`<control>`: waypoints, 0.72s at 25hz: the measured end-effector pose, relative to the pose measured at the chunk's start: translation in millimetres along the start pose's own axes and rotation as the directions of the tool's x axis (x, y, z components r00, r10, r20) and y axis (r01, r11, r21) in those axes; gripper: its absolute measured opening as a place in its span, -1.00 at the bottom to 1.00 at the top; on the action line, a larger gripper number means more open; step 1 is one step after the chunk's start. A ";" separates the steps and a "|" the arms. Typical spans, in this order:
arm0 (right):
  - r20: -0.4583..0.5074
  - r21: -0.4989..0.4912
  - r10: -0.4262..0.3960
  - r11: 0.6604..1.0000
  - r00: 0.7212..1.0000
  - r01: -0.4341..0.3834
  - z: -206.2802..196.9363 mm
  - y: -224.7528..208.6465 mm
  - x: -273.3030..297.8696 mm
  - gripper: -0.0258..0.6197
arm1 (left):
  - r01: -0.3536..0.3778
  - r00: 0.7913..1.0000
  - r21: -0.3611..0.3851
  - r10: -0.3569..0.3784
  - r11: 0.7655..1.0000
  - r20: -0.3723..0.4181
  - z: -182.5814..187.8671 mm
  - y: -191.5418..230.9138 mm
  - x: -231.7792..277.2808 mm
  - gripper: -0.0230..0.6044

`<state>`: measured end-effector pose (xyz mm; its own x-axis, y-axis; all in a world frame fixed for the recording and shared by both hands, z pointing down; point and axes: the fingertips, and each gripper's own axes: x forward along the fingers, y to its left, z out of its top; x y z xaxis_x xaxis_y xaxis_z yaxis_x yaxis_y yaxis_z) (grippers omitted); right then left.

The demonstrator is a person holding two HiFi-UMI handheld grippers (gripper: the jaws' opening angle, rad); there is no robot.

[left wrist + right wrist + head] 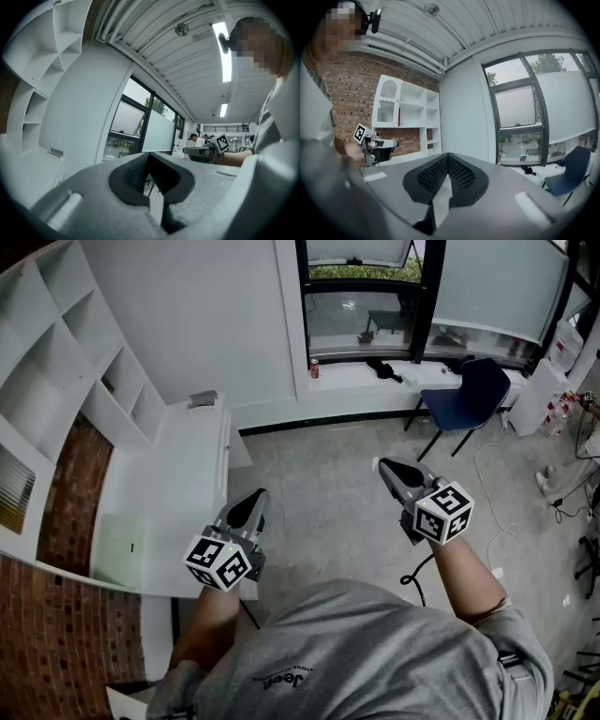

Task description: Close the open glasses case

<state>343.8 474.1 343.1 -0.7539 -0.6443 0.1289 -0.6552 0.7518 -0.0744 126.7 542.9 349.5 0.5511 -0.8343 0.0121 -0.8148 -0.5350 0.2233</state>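
The left tool (253, 498) and right tool (384, 467) sit closed, empty; only the head view shows a pale green flat sheet (120, 549) beyond the left tool's left.

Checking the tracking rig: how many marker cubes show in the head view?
2. One marker cube sits on the left gripper, beside the white table; the other on the right gripper, over the floor. None seems hidden.

Only real word I can make out is "Jeep", printed small on the grey shirt (375, 652) nearest the camera, upside down in the head view. The cubes on the left gripper (251, 505) and right gripper (389, 468) carry black-and-white square marker patterns. The red can (314, 368) on the far windowsill (347, 377) is too small to read.
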 end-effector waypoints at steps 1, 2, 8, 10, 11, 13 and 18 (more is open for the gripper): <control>0.001 0.000 0.001 1.000 1.000 -0.001 0.0 -0.3 -0.3 -0.90 | 0.000 1.000 0.001 0.000 1.000 -0.001 -0.2 -0.5 0.7 -0.94; 0.001 0.001 0.002 1.000 1.000 -0.002 -0.1 -0.8 -0.7 -0.90 | 0.001 1.000 0.002 -0.001 1.000 -0.002 -0.3 -1.1 1.6 -0.94; -0.001 0.007 0.003 1.000 1.000 -0.003 -1.7 -10.9 -6.7 -0.90 | 0.006 1.000 0.010 -0.006 1.000 -0.006 -0.6 -10.8 11.9 -0.94; -0.001 0.008 0.004 1.000 1.000 -0.004 -2.1 -14.3 -10.5 -0.90 | 0.007 1.000 0.011 -0.007 1.000 -0.003 0.1 -15.4 15.3 -0.94; 0.000 0.009 0.005 1.000 1.000 -0.005 -2.3 -15.9 -12.7 -0.90 | 0.007 1.000 0.012 -0.007 1.000 -0.002 0.4 -18.0 16.7 -0.94; 0.000 0.012 0.007 1.000 1.000 -0.007 -2.3 -20.2 -17.8 -0.90 | 0.006 1.000 0.015 -0.006 1.000 -0.001 0.3 -24.2 20.4 -0.94; 0.012 0.040 0.003 0.999 1.000 -0.004 -0.2 -39.1 -35.3 -0.89 | 0.002 1.000 0.023 -0.001 1.000 -0.001 -2.3 -45.2 33.8 -0.94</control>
<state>396.1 467.5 341.6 -0.7565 -0.6435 0.1167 -0.6539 0.7479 -0.1143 182.6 539.2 342.1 0.5526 -0.8334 0.0130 -0.8178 -0.5391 0.2013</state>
